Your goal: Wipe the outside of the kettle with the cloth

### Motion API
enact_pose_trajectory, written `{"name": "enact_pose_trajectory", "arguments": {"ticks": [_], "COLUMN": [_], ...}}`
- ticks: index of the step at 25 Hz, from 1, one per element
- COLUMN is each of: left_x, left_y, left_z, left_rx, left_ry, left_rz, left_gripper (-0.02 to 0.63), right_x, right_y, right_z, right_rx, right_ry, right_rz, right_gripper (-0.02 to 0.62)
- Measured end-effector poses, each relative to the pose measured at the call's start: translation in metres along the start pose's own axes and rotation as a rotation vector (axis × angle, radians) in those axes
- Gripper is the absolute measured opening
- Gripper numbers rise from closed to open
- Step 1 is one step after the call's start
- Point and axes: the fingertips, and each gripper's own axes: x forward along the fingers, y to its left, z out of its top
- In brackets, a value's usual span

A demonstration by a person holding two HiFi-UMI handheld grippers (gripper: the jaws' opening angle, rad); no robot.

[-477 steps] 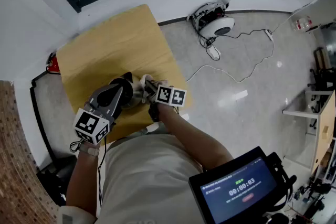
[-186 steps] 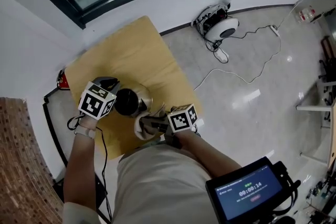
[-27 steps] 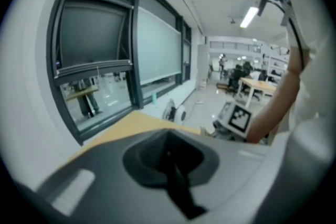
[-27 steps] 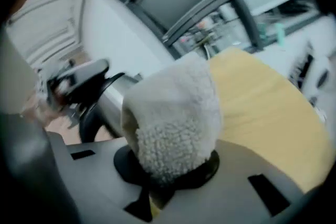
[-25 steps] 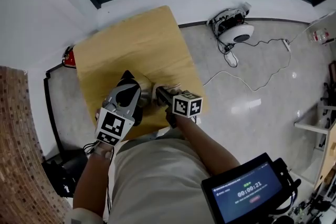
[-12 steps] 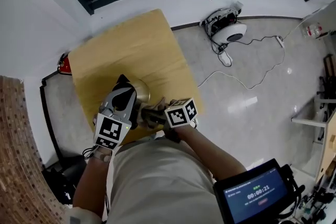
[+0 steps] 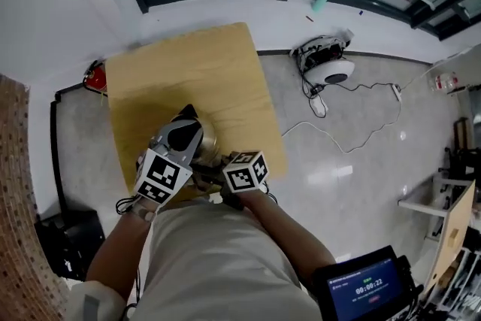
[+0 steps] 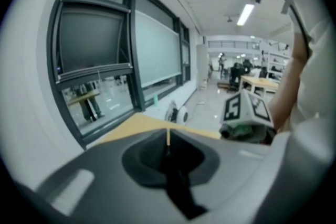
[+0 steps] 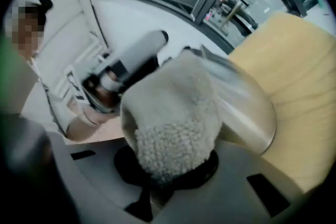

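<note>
A square pale wooden table (image 7: 188, 71) is seen from above. A rounded brushed-steel kettle (image 7: 206, 140) stands near its front edge, close to the person. The kettle is flanked by both tools. The left gripper (image 7: 186, 120) is laid over the kettle's left side. In its own view its jaws are pressed together to a thin slit. A dark strip sits low between them, but it cannot be told whether this is part of the kettle. The right gripper (image 9: 164, 173) is clamped on a fluffy cream looped-pile cloth (image 9: 173, 118). The bunched cloth is pressed against the shiny wall of the kettle (image 9: 247, 107).

The wiping step is judged to be under way, on the side of the kettle nearest the person. For the next move, the cloth would need to be drawn around the curved wall with steady pressure. The kettle would need to be braced from the other side so it is not pushed across the table.
</note>
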Motion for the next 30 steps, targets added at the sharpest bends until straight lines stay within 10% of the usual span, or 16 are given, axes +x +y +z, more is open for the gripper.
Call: {"name": "enact_pose_trajectory", "arguments": {"ticks": [2, 5, 11, 15, 18, 21, 26, 30], "left_x": [0.0, 0.0, -0.007, 0.011, 0.054, 0.074, 0.054, 0.026], "left_y": [0.008, 0.009, 0.02, 0.031, 0.002, 0.002, 0.038, 0.063], "left_z": [0.003, 0.005, 0.019, 0.088, 0.055, 0.003, -0.01, -0.03], "left_rx": [-0.038, -0.031, -0.166, -0.078, 0.112, 0.164, -0.024, -0.238], "left_ry": [-0.019, 0.002, -0.003, -0.143, 0.113, 0.328, 0.298, 0.264], "left_rz": [0.006, 0.019, -0.258, -0.421, -0.571, -0.557, -0.421, -0.304], "left_gripper": [-0.011, -0.014, -0.012, -0.012, -0.012, -0.011, -0.008, 0.0], "right_x": [-0.003, 0.0, -0.015, 0.056, 0.09, 0.079, 0.005, -0.029], "right_y": [-0.008, -0.023, 0.151, 0.16, 0.137, 0.104, 0.062, 0.039], "right_z": [0.004, -0.041, 0.049, 0.006, -0.024, -0.021, 0.034, 0.059], "right_rx": [0.034, -0.002, -0.273, -0.867, -1.138, -1.152, -0.835, -0.816], "right_ry": [-0.051, 0.212, -0.008, 0.37, 0.588, 0.648, 0.4, 0.312], "right_rz": [-0.001, -0.117, 0.287, 0.121, 0.038, -0.114, -0.295, -0.432], "right_gripper": [0.054, 0.054, 0.054, 0.054, 0.054, 0.054, 0.054, 0.054]}}
